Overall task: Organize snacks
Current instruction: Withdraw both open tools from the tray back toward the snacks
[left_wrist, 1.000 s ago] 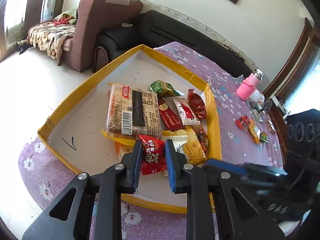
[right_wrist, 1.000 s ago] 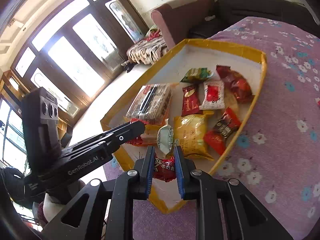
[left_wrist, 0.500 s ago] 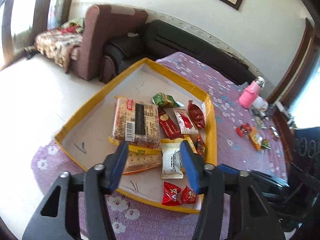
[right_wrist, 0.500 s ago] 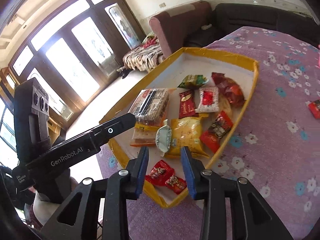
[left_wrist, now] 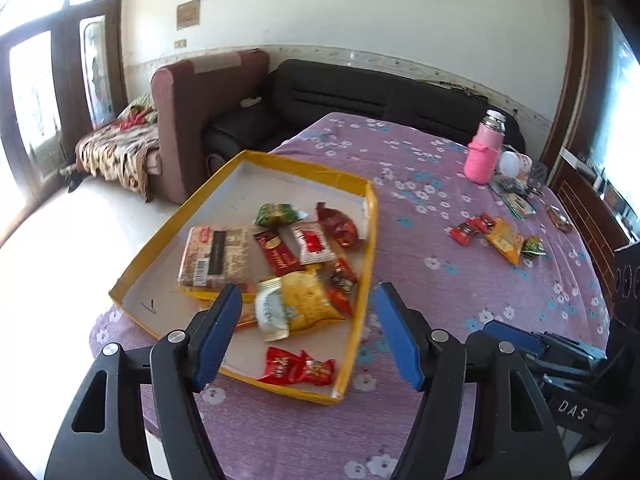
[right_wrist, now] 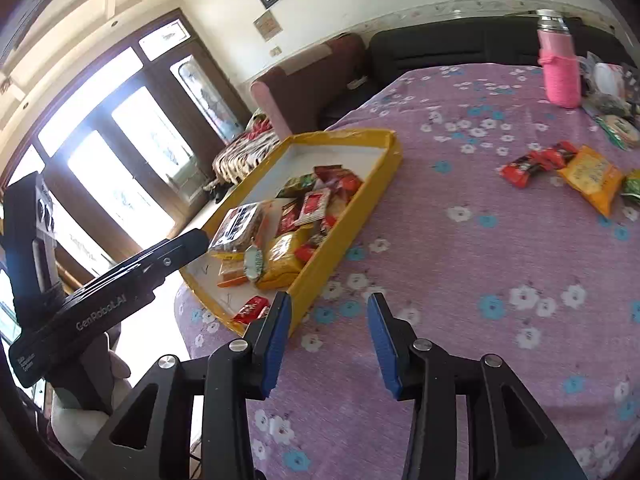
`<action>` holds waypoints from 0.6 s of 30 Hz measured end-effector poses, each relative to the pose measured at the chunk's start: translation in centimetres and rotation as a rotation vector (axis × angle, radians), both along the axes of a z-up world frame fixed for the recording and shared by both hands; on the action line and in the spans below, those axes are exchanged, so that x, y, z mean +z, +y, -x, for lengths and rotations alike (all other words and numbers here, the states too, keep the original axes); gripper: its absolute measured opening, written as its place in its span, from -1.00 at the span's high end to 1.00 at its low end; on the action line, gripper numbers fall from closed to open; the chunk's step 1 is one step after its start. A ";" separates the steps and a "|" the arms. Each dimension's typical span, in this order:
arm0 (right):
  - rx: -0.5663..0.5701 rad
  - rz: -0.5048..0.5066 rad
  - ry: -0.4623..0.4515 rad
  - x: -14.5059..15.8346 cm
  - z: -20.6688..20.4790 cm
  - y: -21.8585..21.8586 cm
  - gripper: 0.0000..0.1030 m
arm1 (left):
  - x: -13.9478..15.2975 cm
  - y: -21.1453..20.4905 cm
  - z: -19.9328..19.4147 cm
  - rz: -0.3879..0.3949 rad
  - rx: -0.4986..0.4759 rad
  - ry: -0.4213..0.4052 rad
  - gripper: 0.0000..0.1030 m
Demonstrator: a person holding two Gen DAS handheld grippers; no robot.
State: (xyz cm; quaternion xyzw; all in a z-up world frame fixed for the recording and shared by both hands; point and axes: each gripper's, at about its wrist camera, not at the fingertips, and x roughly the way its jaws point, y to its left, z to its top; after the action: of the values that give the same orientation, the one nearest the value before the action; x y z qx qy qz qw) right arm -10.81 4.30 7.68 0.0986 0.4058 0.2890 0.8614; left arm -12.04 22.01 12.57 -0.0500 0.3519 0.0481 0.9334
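Note:
A yellow-rimmed tray (left_wrist: 370, 232) (right_wrist: 352, 216) on the purple flowered tablecloth holds several snack packets, among them a large biscuit pack (left_wrist: 214, 256) and a yellow bag (left_wrist: 304, 300). Two small red candies (left_wrist: 298, 366) (right_wrist: 252, 307) lie at its near corner. My left gripper (left_wrist: 306, 320) hovers above the tray's near end, jaws opening, nothing between them. My right gripper (right_wrist: 326, 330) is over bare cloth just right of the tray, jaws opening and empty. Loose snacks remain on the cloth: red candies (left_wrist: 472, 229) (right_wrist: 538, 162), a yellow packet (left_wrist: 506, 240) (right_wrist: 592, 178) and a green one (left_wrist: 534, 246).
A pink bottle (left_wrist: 484, 152) (right_wrist: 558, 68) and small clutter stand at the table's far right. A black sofa (left_wrist: 360, 96) and a brown armchair (left_wrist: 200, 112) lie beyond the table. The table edge runs close behind the tray's left side.
Both grippers let go of their red candies, which now lie in the tray's near corner. Both have opened, risen and swung right, bringing the far loose snacks into view.

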 end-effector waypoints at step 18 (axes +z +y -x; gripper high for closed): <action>-0.251 -0.097 -0.086 3.6 4.0 -14.5 0.13 | 8.6 -11.1 1.9 -0.053 -0.219 -0.208 -0.33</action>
State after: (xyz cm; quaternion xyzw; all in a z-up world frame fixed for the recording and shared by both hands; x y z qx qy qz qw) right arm -14.85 -10.16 11.25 0.1776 0.3385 0.2024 0.9016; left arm -13.96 10.87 21.19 0.0086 0.2552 -0.0502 0.9656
